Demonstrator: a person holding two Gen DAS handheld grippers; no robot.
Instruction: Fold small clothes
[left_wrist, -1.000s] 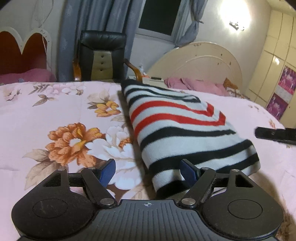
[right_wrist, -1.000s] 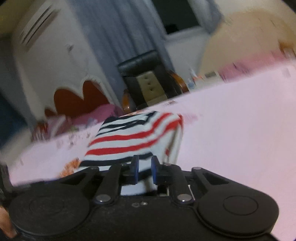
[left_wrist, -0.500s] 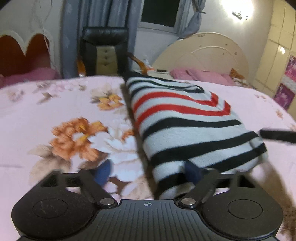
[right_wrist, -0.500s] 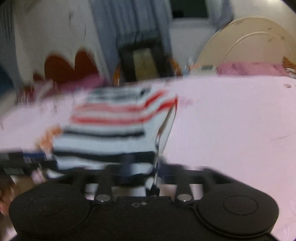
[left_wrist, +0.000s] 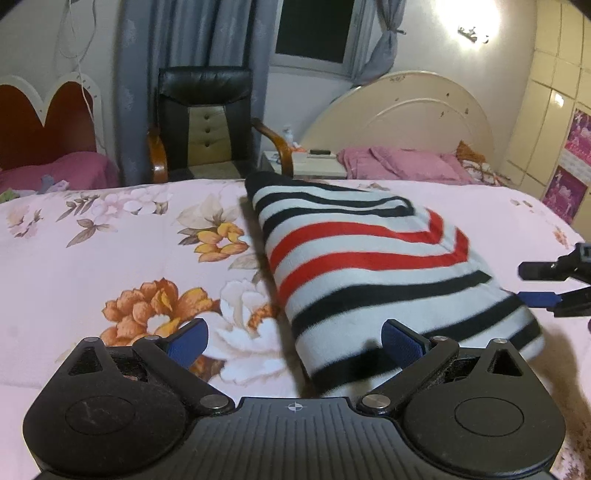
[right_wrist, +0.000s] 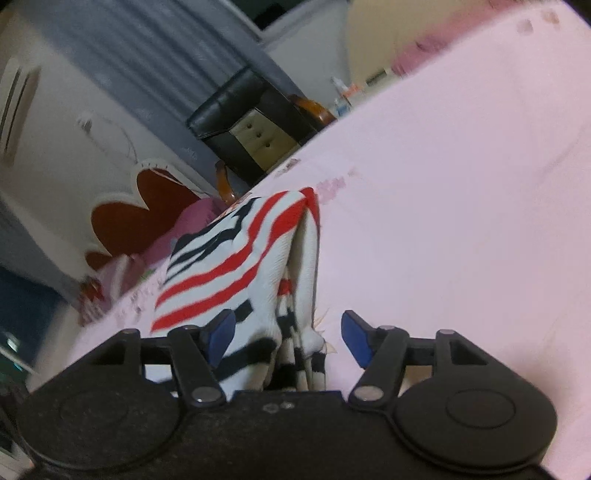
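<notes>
A folded knit garment with black, white and red stripes lies on the pink floral bedspread. My left gripper is open wide at its near end, with the near left corner lying loose between the jaws. My right gripper shows at the right edge, open beside the garment's right side. In the right wrist view the garment shows its layered side edge. That edge sits between the jaws of the right gripper, whose blue pads stand apart from the cloth. The view there is tilted.
Behind the bed stands a black office chair beside a small nightstand. A cream headboard with pink bedding is at the back right. A red heart-shaped headboard is at the back left.
My right gripper has let go of the garment's edge, opened its jaws and rolled. The left gripper's jaws have spread wider and it has drawn back slightly. The garment lies flat.
</notes>
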